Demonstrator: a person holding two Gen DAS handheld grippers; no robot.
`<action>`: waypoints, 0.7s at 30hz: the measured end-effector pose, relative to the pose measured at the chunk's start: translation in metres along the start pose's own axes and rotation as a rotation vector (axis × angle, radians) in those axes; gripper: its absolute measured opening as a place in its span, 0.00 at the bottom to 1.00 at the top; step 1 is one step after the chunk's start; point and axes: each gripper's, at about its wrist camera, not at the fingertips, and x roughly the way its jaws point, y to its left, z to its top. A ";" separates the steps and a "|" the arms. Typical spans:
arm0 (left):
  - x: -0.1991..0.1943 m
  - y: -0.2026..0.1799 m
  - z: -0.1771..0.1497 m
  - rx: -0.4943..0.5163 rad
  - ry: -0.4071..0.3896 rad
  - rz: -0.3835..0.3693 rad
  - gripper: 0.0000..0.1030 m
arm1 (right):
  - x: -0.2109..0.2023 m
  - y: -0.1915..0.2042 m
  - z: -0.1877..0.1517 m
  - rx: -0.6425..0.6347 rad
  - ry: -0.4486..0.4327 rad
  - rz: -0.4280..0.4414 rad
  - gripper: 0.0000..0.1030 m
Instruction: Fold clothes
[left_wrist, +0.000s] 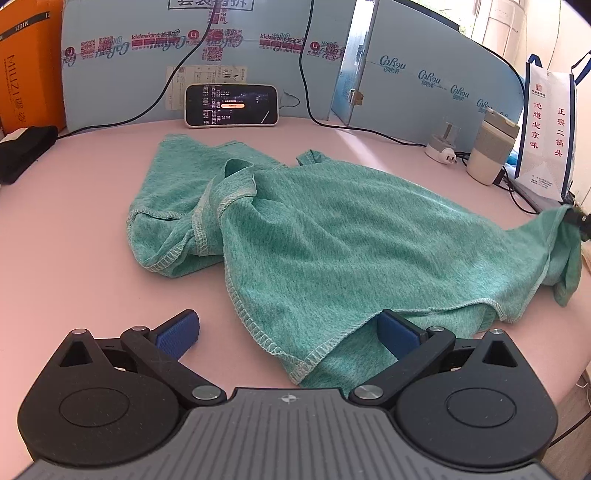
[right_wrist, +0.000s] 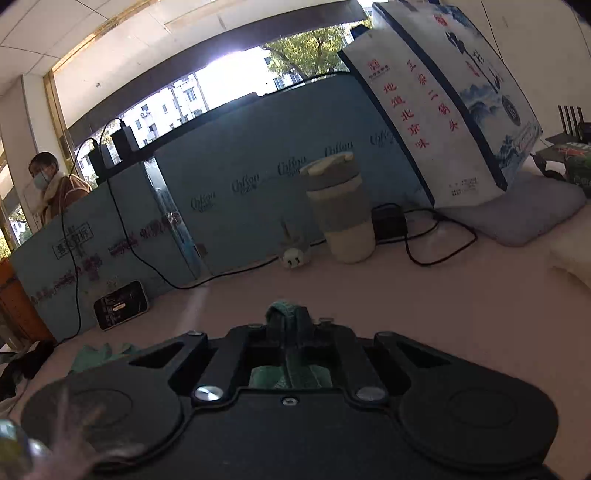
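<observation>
Currently listed, working outward from the tools. Left gripper (left_wrist: 291, 334): jaws spread wide, blue pads (left_wrist: 183, 326) bare, gripping nothing; one pad sits at the near hem of the green garment (left_wrist: 332, 236), partly under a lifted fold, the other on bare pink tabletop (left_wrist: 74, 240) beside the cloth. Right gripper (right_wrist: 290, 325): jaws pressed together, pinching a bunched corner of the same garment; in the left wrist view that corner is drawn out taut to the garment's right, raised off the table.

Green garment: crumpled, mid-table, hems turned over, a sleeve or strap rucked up on its far-left side. Beyond the garment: phone (left_wrist: 231, 105) propped against the blue panel (left_wrist: 424, 85). Right of the garment: lidded cup (left_wrist: 489, 151), white plug (left_wrist: 441, 147), printed bag (left_wrist: 546, 136). Left of it: dark cloth (left_wrist: 22, 151), orange box (left_wrist: 26, 62). A person stands behind the panel in the right wrist view.

Step in hand, by my judgement: spreading the garment flat, one corner secured. Next move calls for the left jaws to close on the near hem, then both to pull apart and smooth.
</observation>
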 end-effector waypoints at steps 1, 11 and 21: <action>0.001 -0.002 0.001 -0.003 0.001 -0.001 1.00 | 0.003 -0.004 -0.003 0.012 0.034 -0.011 0.09; 0.008 -0.016 0.000 -0.003 -0.017 0.015 1.00 | -0.023 -0.002 -0.006 -0.122 0.009 -0.156 0.69; 0.002 -0.018 -0.005 -0.019 -0.057 -0.009 0.58 | -0.020 0.032 -0.020 -0.274 0.014 -0.049 0.76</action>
